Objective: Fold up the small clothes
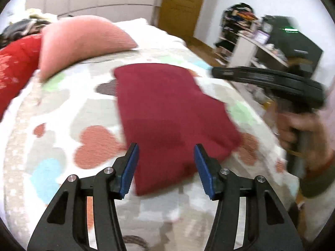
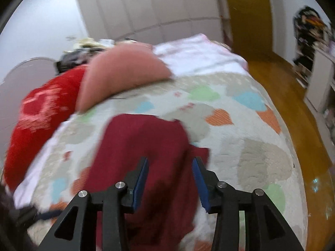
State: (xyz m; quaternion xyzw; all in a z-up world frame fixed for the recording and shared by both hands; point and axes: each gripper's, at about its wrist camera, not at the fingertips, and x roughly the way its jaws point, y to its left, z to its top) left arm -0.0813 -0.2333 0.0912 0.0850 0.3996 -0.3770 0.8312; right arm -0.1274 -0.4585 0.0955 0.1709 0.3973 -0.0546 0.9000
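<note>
Folded maroon garment (image 1: pixel 167 113) on the bed (image 1: pixel 62 108)
Both the left gripper (image 1: pixel 165 167) and right gripper (image 2: pixel 170 183) are spread wide, grasping nothing; the garment lies just ahead between their fingers.

Legible text, labels, brands, numbers, signs: none in either view.

- Red cushion (image 2: pixel 39 113), at 9 o'clock in the right wrist view: carries a pale pink pattern, too blurred to tell whether it is lettering or ornament.
- Dark box (image 1: pixel 293 39), at 2 o'clock in the left wrist view: shows a small green light and a faint pale mark on its front, neither readable.
- Shelf unit (image 1: pixel 236 27), at 1 o'clock in the left wrist view: holds coloured items whose labels, if any, are smeared by motion blur.
- Heart-patterned bedspread (image 1: pixel 96 144): print of coloured hearts only; no characters made out.
</note>
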